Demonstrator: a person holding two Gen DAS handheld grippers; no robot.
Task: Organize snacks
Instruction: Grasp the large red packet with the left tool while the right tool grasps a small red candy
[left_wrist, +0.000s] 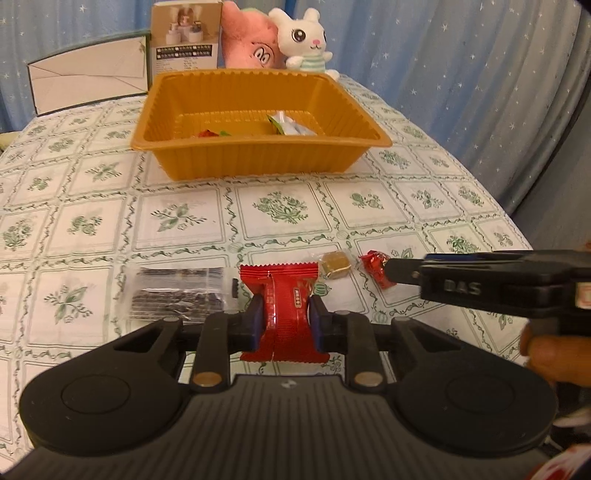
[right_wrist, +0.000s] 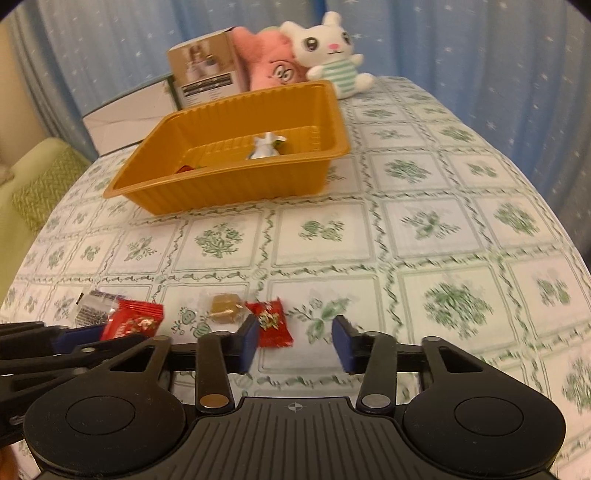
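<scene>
left gripper (left_wrist: 286, 321): nearest the camera, clamped on the red packet (left_wrist: 284, 310) at its pinched waist, near the table's front edge.
tray (left_wrist: 177, 110): orange, towards the table's far edge, few snacks in it.
right gripper (right_wrist: 294, 341): jaws apart, gripping nothing.
red candy (right_wrist: 271, 325): lies against the left pad (right_wrist: 249, 343), long axis pointing away; right hand nearer.

"DAS" embossed on right gripper (left_wrist: 388, 274) body, seen in left wrist view. Print on red snack packet (left_wrist: 284, 310) and cardboard box (left_wrist: 184, 35) too small to read.
</scene>
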